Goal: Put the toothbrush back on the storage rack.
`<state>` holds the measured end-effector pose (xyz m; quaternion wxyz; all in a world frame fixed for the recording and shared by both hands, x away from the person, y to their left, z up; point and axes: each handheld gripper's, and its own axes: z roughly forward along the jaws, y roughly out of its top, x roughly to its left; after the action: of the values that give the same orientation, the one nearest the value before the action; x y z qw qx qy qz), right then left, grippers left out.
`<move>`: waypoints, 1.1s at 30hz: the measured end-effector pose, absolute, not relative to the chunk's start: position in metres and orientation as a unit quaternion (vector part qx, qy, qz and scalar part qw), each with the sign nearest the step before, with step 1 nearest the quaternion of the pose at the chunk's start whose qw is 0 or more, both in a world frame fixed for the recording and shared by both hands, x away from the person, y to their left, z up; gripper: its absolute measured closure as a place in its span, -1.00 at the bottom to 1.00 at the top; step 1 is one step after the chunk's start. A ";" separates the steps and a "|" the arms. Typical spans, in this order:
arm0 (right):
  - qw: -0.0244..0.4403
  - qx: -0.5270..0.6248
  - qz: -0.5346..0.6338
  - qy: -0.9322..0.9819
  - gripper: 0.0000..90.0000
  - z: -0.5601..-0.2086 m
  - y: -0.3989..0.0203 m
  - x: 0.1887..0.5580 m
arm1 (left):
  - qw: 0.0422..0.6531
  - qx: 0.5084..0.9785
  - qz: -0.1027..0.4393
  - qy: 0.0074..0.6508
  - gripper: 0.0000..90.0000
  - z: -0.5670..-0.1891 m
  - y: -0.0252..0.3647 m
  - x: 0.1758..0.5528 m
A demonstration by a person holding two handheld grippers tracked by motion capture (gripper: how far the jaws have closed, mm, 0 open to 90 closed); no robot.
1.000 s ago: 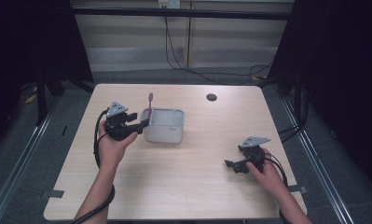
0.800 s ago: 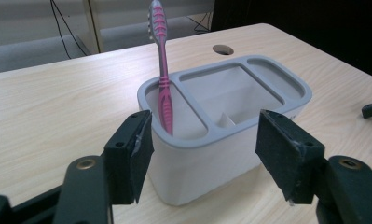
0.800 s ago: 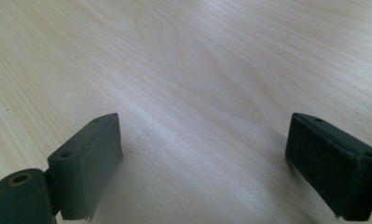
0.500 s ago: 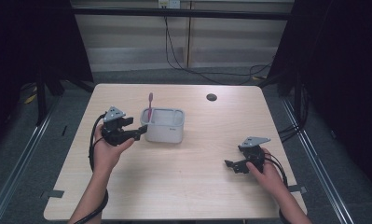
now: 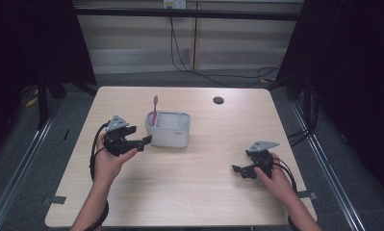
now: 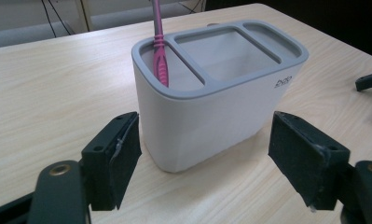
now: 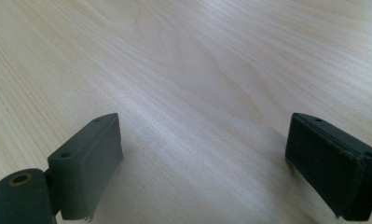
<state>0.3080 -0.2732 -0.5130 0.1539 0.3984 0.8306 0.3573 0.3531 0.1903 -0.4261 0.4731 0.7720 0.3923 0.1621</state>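
Observation:
A white holder with a grey rim (image 5: 168, 130) (image 6: 211, 112) stands near the middle of the table. A pink toothbrush (image 5: 155, 110) (image 6: 159, 46) stands upright in its left end compartment. My left gripper (image 5: 142, 142) (image 6: 204, 170) hovers just left of the holder, open, with nothing between its jaws. The holder's near end sits just beyond the two jaws in the left gripper view. My right gripper (image 5: 241, 171) (image 7: 207, 168) rests low over bare wood at the table's right front, open and empty.
The light wooden table (image 5: 209, 192) has a round dark grommet (image 5: 218, 100) at the back right. Cables trail from both grippers. Dark floor and metal rails surround the table. In the left gripper view the other gripper's jaw tip (image 6: 370, 81) shows at the right edge.
My left gripper has dropped and drawn back from the toothbrush, which stays standing in the holder. The right gripper has not moved.

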 end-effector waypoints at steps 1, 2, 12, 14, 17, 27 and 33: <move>0.154 0.398 0.357 0.831 -0.78 -0.513 -0.273 0.308 | 0.473 0.772 0.160 0.392 -0.47 -0.428 0.190 0.352; 0.154 0.399 0.357 0.830 -0.78 -0.513 -0.273 0.308 | 0.472 0.774 0.158 0.392 -0.47 -0.429 0.190 0.352; 0.154 0.399 0.357 0.830 -0.78 -0.513 -0.273 0.308 | 0.466 0.779 0.153 0.392 -0.53 -0.437 0.191 0.348; 0.154 0.399 0.357 0.831 -0.78 -0.513 -0.273 0.308 | 0.463 0.782 0.151 0.390 -0.54 -0.439 0.191 0.348; 0.154 0.398 0.357 0.831 -0.78 -0.513 -0.273 0.308 | 0.463 0.782 0.148 0.390 -0.54 -0.441 0.191 0.348; 0.154 0.398 0.357 0.831 -0.78 -0.513 -0.273 0.308 | 0.446 0.794 0.149 0.386 -0.56 -0.453 0.195 0.346; 0.154 0.398 0.357 0.831 -0.78 -0.513 -0.273 0.308 | 0.445 0.795 0.148 0.384 -0.56 -0.457 0.198 0.346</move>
<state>0.3080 -0.2732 -0.5130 0.1539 0.3984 0.8306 0.3573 0.3456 0.1983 -0.4574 0.4445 0.7954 0.3844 0.1480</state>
